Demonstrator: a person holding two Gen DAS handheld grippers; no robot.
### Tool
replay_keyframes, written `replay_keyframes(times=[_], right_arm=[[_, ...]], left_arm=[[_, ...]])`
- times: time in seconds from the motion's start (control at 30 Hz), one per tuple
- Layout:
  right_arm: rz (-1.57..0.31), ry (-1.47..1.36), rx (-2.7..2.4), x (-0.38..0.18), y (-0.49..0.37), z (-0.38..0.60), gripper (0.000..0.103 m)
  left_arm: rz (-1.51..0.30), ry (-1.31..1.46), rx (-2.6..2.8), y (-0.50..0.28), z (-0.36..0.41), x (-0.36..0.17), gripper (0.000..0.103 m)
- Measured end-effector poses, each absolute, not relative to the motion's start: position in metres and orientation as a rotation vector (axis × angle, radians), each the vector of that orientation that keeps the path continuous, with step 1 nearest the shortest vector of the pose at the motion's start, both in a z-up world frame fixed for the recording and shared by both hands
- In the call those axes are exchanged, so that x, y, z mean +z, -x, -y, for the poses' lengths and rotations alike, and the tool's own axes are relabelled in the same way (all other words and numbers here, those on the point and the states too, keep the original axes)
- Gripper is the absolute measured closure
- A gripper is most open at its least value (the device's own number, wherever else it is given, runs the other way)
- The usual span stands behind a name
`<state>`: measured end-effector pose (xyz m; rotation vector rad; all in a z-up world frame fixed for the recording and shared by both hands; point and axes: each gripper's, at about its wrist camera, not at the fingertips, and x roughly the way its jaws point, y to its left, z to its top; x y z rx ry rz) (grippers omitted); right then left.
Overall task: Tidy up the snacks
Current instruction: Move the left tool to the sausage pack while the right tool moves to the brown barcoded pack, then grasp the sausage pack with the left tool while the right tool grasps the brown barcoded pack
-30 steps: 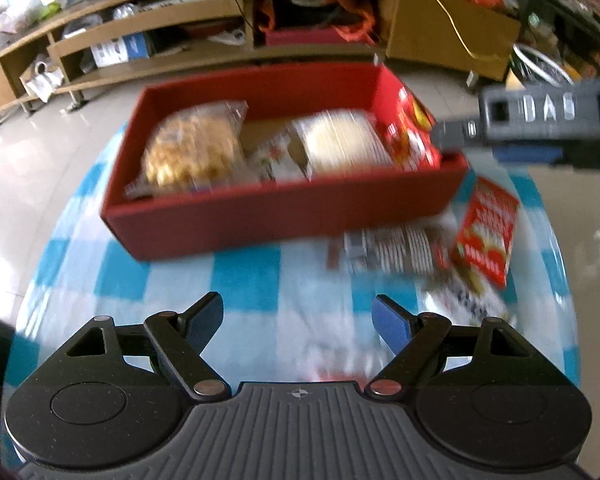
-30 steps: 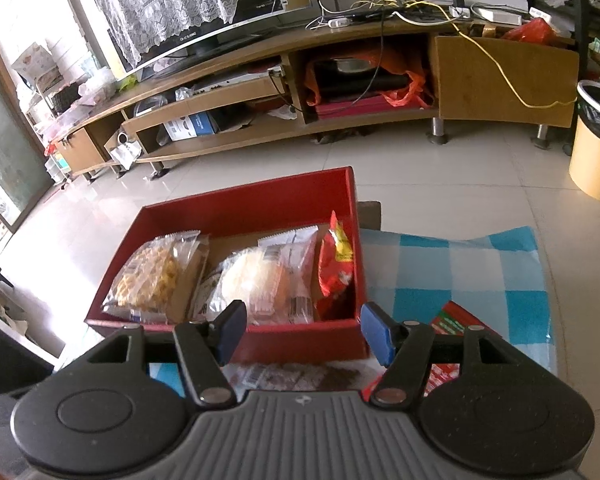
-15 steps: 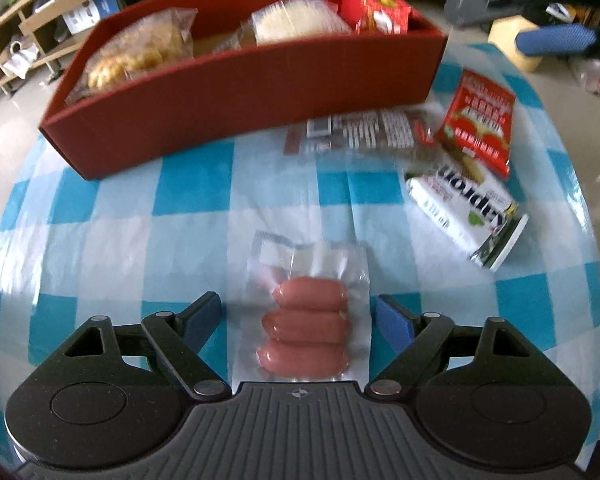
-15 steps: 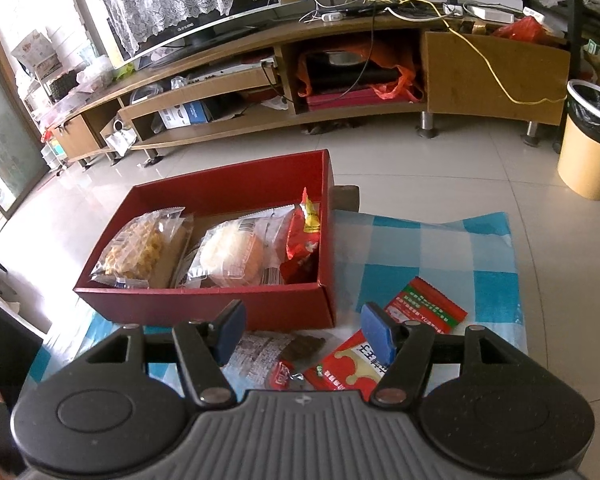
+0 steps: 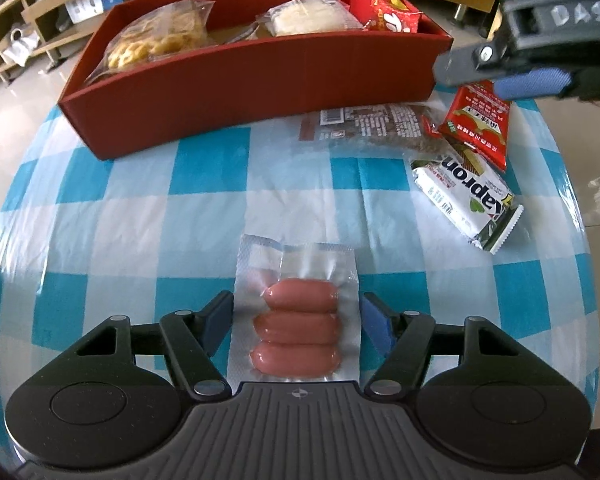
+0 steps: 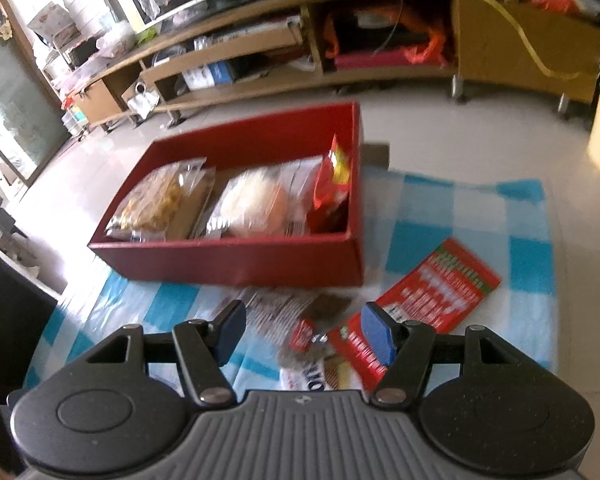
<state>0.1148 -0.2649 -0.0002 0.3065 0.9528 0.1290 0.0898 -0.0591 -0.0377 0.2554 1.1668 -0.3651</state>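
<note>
- The left gripper (image 5: 298,316) points steeply down at the table (image 5: 112,216), and its jaws are closing with the sausage pack (image 5: 296,326) lying flat between them; the blue fingertips (image 5: 374,322) sit just beside the pack's clear edges and do not seem to press on it yet.
- The red box (image 5: 260,76) stands well ahead of this gripper, already holding a cracker bag (image 5: 156,38), a bun pack (image 5: 308,16) and a red chip bag (image 5: 392,16).
- The right gripper (image 6: 302,334) hovers with its jaws apart and nothing between them; just ahead of and below it lie a brown bar (image 6: 288,308), a red sachet (image 6: 432,296) and a white wafer pack (image 6: 316,378), with the box beyond them.
- To do this pick well, I would judge the pads should meet the sausages themselves, not only the thin film border, which would likely fold and slip.
- The pack lies flat, so the fingertips need to reach right down to the cloth before they close.
- Then lift straight up, high enough to clear the box's near wall.
- The free gap between the cracker bag and the bun pack looks like the likeliest place for it.
</note>
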Motion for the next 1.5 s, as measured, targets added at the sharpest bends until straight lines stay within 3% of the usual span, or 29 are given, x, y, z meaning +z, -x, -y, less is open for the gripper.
replay_keyframes(times=[0.3,0.4,0.7,0.93,1.13,1.37,1.5], right_arm=[[-1.004,-0.296,0.202,-0.036,-0.147,0.247,0.04],[-1.018,-0.265,0.228,-0.042,-0.154,0.235,0.027],[-1.145,-0.504,0.482,-0.035,-0.127,0.223,0.026],[-1.032,-0.112,0.303,-0.022,-0.144,0.195,0.026],[-1.122,-0.138,0.29,-0.052,-0.169,0.196,0.022],[-1.204,-0.289,0.433,-0.053,-0.152,0.188,0.021],[-1.173,-0.212,0.352,-0.043,-0.144,0.18,0.022]], left_arm=[[-1.19,-0.208,-0.387,-0.093,0.04,-0.035,0.028],[-1.192,-0.206,-0.393,-0.093,0.037,-0.034,0.028],[-1.208,-0.173,-0.376,-0.092,0.007,-0.031,0.028],[-1.206,-0.167,-0.356,-0.092,0.006,-0.031,0.028],[-1.201,-0.175,-0.372,-0.091,0.006,-0.033,0.028],[-1.212,-0.158,-0.369,-0.091,-0.005,-0.033,0.028],[-1.211,-0.161,-0.341,-0.091,-0.011,-0.035,0.028]])
